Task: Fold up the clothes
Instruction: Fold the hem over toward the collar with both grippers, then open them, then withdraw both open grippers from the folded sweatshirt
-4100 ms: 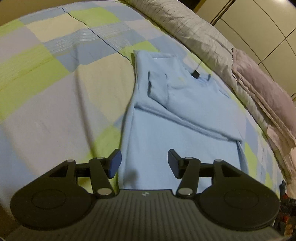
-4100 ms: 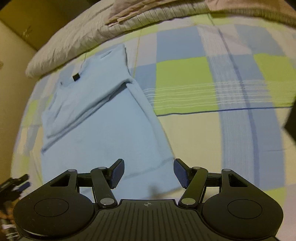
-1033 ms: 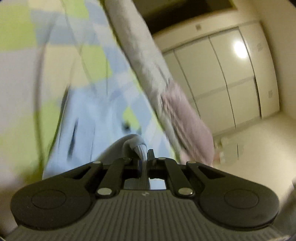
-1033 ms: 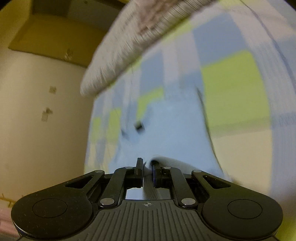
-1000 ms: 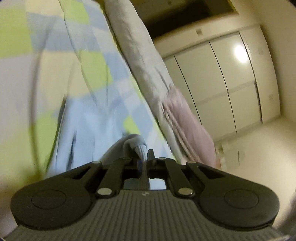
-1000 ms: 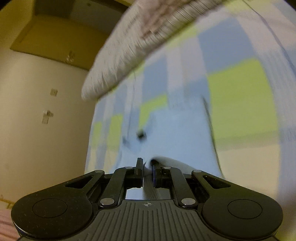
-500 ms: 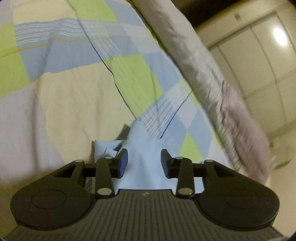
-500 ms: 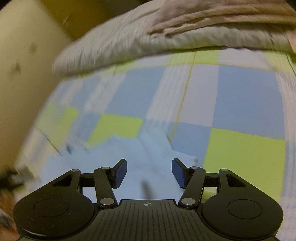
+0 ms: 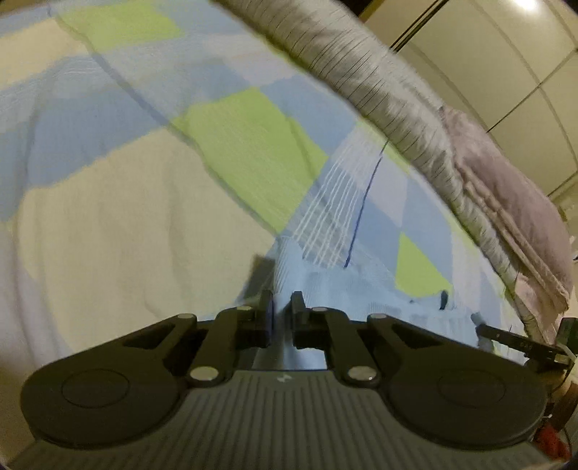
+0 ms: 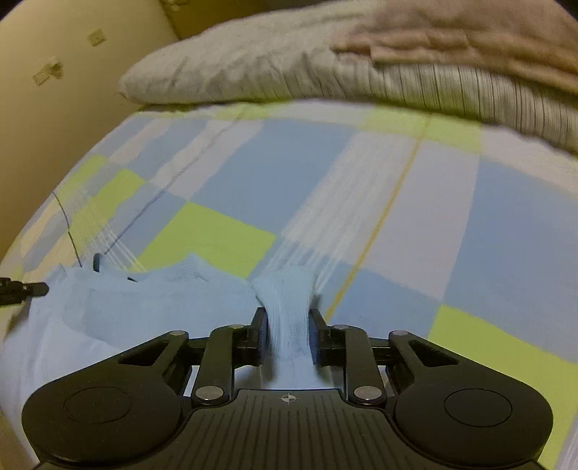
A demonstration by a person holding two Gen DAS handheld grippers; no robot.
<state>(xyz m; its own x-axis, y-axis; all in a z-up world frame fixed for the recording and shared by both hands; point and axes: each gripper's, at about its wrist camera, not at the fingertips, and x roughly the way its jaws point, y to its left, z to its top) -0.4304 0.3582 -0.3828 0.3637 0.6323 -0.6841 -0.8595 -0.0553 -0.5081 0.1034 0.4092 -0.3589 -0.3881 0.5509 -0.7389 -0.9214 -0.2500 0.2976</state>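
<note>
A light blue shirt lies folded on the checked bed cover, its far edge just ahead of both grippers. In the right wrist view, my right gripper has a bunched fold of that edge filling the gap between its pads, and its jaws are closing on it. In the left wrist view, my left gripper is shut on the shirt at its left corner, with a thin strip of blue cloth showing between the pads. Most of the shirt is hidden under the gripper bodies.
A grey striped duvet with a pinkish blanket on it runs along the far side of the bed. Wardrobe doors stand beyond it. A beige wall borders the bed on the left.
A second ago both grippers were shut on cloth held up off the bed. Half a second ago both stood open, low over the shirt's edge. Now both have closed on that edge.
</note>
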